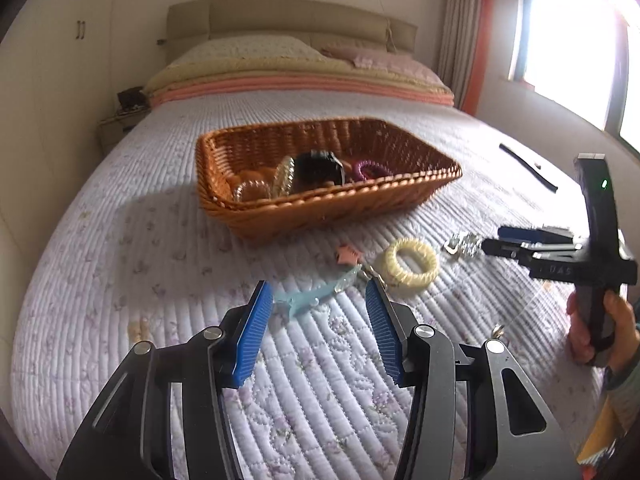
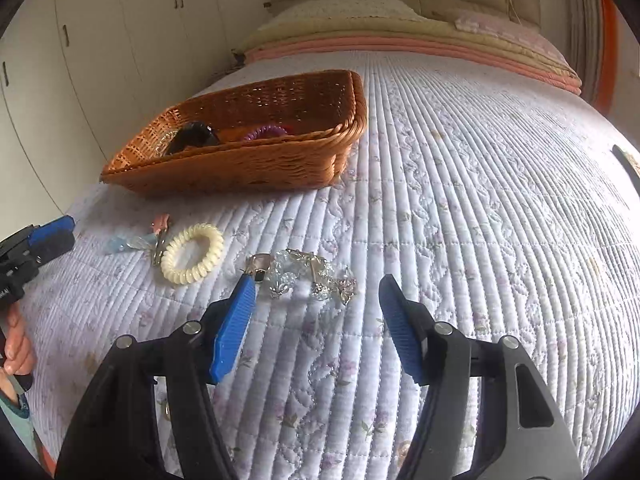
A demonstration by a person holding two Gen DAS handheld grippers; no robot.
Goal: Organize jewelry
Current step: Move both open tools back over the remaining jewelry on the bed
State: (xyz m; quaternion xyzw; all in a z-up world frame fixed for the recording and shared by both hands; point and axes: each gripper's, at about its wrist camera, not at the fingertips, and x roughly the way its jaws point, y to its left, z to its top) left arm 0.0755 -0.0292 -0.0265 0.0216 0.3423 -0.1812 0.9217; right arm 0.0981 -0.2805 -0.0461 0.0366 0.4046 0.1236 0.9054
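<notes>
A brown wicker basket (image 1: 320, 216) (image 2: 240, 172) sits on the quilted bed and holds several hair ties and a black item. On the quilt in front of it lie a pale blue clip (image 1: 310, 298) (image 2: 120, 245), a small pink clip (image 1: 347, 255) (image 2: 162, 222), a cream spiral hair tie (image 1: 410, 262) (image 2: 192, 253) and a clear crystal bracelet (image 1: 464, 243) (image 2: 308, 274). My left gripper (image 1: 318, 300) is open, its fingers either side of the blue clip. My right gripper (image 2: 316, 286) (image 1: 492, 240) is open just before the bracelet.
A black strip (image 1: 528, 166) lies on the quilt at the right. Pillows and folded blankets (image 1: 296, 76) are at the head of the bed. White wardrobes (image 2: 80, 60) stand on the left, a window (image 1: 572, 48) on the right.
</notes>
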